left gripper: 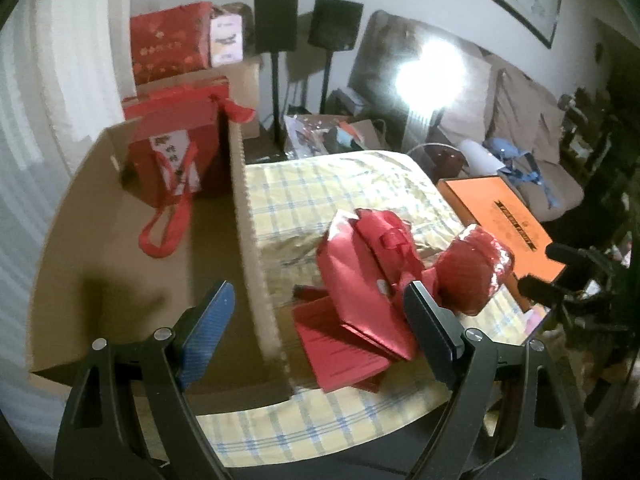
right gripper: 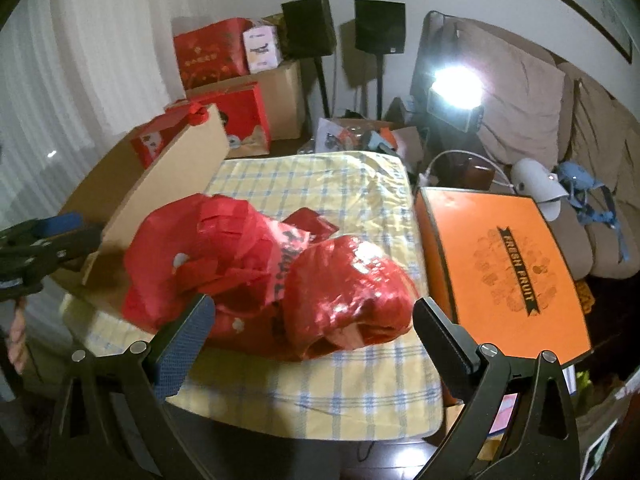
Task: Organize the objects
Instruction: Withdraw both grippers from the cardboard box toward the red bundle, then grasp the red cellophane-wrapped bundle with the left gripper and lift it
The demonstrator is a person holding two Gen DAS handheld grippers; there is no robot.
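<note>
An open cardboard box [left gripper: 256, 240] stands on the left of a table with a yellow checked cloth [left gripper: 320, 184]. A red gift bag [left gripper: 172, 160] with ribbon handles stands upright at the box's far end. On the cloth beside the box lie crumpled red paper bags [left gripper: 360, 272] and a shiny red plastic bundle [right gripper: 348, 292]. My left gripper [left gripper: 320, 320] is open, one finger over the box and the other over the red bags. My right gripper [right gripper: 316, 332] is open just short of the shiny bundle, with the pads apart from it.
An orange "Fresh Fruit" box [right gripper: 508, 264] lies flat at the table's right edge. Behind the table stand stacked red gift boxes [left gripper: 168, 40], cardboard cartons, two black speakers on stands [left gripper: 276, 20] and a bright lamp [right gripper: 456, 84]. A sofa with cushions [right gripper: 520, 100] fills the right.
</note>
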